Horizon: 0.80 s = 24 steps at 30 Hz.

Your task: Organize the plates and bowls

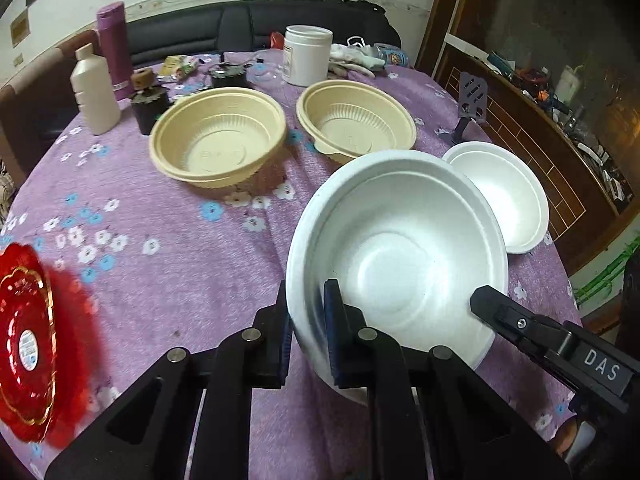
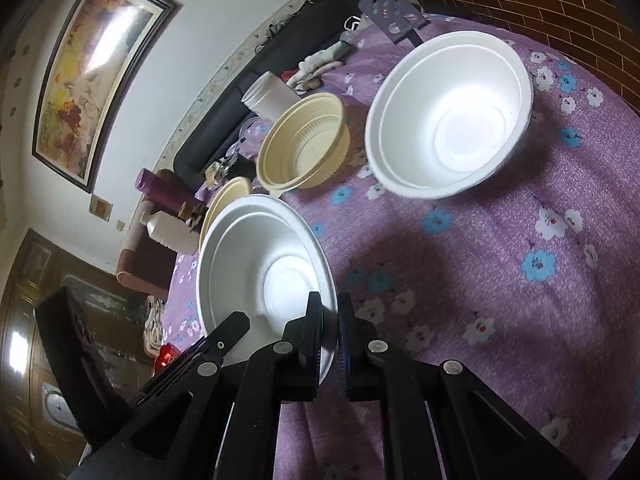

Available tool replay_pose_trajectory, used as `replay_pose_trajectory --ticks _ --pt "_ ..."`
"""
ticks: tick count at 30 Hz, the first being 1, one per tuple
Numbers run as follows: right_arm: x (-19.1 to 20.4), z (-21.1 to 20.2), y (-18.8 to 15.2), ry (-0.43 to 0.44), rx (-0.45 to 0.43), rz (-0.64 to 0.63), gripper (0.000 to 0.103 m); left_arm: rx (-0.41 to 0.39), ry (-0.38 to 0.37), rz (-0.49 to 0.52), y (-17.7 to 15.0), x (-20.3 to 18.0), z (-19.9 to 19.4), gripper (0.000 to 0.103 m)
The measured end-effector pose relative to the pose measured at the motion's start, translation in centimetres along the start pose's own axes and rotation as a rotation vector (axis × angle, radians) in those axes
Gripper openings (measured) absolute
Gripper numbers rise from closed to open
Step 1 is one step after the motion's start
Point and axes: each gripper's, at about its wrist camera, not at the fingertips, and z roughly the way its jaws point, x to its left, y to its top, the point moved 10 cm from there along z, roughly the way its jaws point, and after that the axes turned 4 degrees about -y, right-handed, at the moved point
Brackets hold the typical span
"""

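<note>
Item in hand: white bowl (image 1: pixel 400 248), its rim pinched between the closed jaws of my left gripper (image 1: pixel 308 320) and right gripper (image 2: pixel 330 340), tilted above the cloth; ahead sits its twin (image 2: pixel 448 116), so nesting comes next, needing a level, centred lowering.

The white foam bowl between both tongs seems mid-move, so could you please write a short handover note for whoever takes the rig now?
Left tongs: shut on the near rim of the white foam bowl.
Right tongs: shut on the same bowl's rim, from its other side.
That bowl is tilted, held over the purple flowered tablecloth.
A second white foam bowl sits on the cloth just beyond it.
Two beige ribbed plastic bowls sit apart further back; a red plastic plate lies at the left edge.
Done: none stacked yet.
Left: probably nest the held bowl into the second, then the beige pair.
</note>
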Motion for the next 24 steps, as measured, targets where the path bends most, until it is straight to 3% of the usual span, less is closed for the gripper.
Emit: replay_pose_trajectory --ticks 24 --pt "7.0 0.8 -6.0 0.047 0.050 -0.129 0.008 -0.065 0.067 -0.095 -3.5 7.2 -5.6 0.012"
